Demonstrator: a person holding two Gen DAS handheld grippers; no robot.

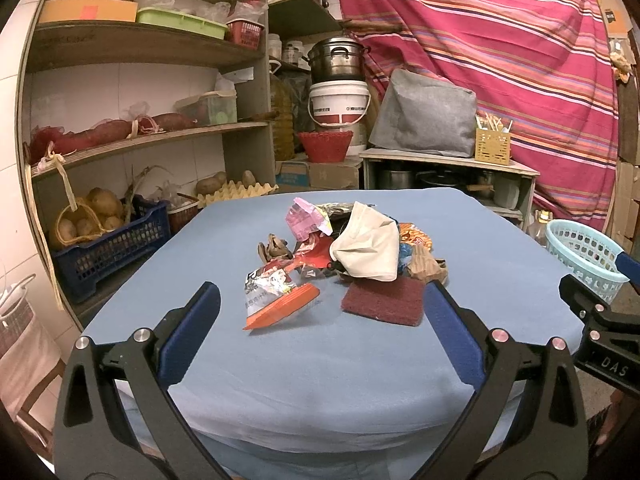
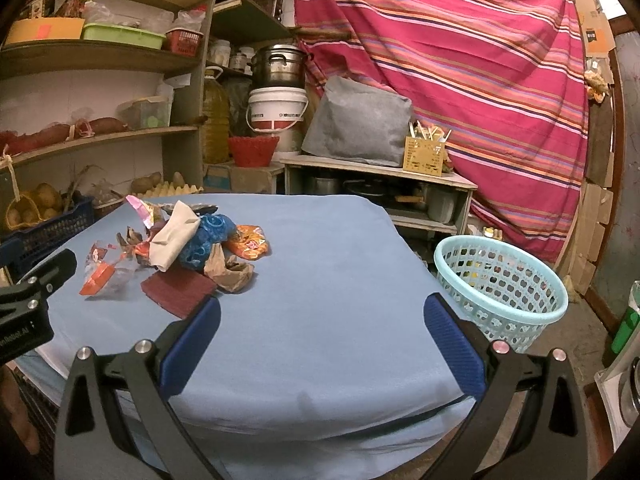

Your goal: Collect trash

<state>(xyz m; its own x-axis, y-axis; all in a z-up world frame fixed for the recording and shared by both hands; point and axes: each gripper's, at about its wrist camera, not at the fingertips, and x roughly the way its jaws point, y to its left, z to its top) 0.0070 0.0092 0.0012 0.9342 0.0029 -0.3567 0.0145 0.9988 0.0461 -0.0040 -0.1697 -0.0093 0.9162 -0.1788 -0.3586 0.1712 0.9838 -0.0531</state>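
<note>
A heap of trash lies on the blue-covered table: a red and silver snack wrapper, a maroon scouring pad, a cream cloth, a pink wrapper and brown crumpled paper. My left gripper is open and empty, just short of the heap. In the right wrist view the heap sits to the left: the scouring pad, cream cloth, a blue crumpled bag, an orange wrapper. My right gripper is open over bare tablecloth. A light blue basket stands off the table's right side.
Wooden shelves with potatoes, crates and boxes run along the left. Behind the table are a white bucket under a metal pot, a red basket and a low cabinet. A striped pink cloth hangs at the back.
</note>
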